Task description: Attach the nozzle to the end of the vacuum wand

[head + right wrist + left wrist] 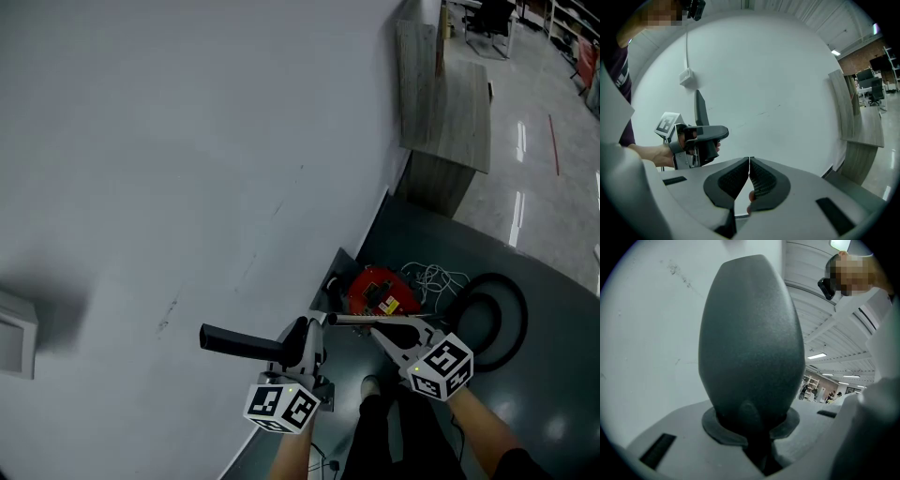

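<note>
The dark grey tapered nozzle (239,343) sticks out leftward along the white wall, and my left gripper (305,345) is shut on its thick end. In the left gripper view the nozzle (751,338) fills most of the picture, clamped between the jaws of the left gripper (754,427). My right gripper (352,321) is just to the right of it, above the red vacuum body (380,291). In the right gripper view its pads (761,180) meet tip to tip with nothing between them, and the left gripper (696,140) holds the nozzle (699,108) upright at the left. I cannot make out the wand.
A black hose (495,323) coils on the dark floor mat to the right of the vacuum, with a loose white cable (436,277) beside it. A white wall box (14,333) sits at the far left. A wooden counter (445,103) juts from the wall farther back.
</note>
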The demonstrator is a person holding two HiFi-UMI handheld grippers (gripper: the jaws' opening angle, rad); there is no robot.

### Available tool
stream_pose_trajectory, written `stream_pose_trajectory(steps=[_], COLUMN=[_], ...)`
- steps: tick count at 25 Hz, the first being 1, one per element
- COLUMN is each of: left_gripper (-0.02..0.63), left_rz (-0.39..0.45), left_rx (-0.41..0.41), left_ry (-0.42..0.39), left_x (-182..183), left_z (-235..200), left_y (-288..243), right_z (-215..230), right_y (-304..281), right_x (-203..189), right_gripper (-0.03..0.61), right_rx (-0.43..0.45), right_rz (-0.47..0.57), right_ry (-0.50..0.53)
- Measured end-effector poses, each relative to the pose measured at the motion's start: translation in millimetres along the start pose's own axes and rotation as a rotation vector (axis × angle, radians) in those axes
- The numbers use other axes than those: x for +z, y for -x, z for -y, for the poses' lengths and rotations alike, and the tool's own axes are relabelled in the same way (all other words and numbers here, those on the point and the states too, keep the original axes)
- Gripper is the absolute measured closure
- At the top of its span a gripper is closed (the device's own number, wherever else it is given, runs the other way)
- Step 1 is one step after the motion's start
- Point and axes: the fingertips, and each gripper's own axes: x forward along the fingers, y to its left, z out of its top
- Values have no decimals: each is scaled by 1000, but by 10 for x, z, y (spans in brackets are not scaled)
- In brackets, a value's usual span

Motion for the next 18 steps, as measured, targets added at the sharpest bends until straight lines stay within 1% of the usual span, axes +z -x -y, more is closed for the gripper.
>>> stream_pose_trajectory(steps=[7, 11, 13, 16, 18], left_gripper=[529, 529, 529, 529, 529], left_rz=[15, 42, 57, 74, 85], left_rx=[16, 17, 14, 10, 11], left_ry=[5, 9, 10, 18, 26], left_x=[-87, -123, -149, -196, -241], left_z=[-104, -176, -217, -284, -332], left_y=[-80, -159, -209, -265, -293], right_z=[8, 28, 58, 91, 113], right_y=[-132, -267, -345, -457, -513], right_x=[-145, -308, -412, -574, -692], right_gripper=[555, 551, 537, 488, 470], right_rx=[36, 48, 51, 58, 62], right_rz=[-14, -52, -75, -113, -137], right_ry=[100, 181, 214, 254, 274])
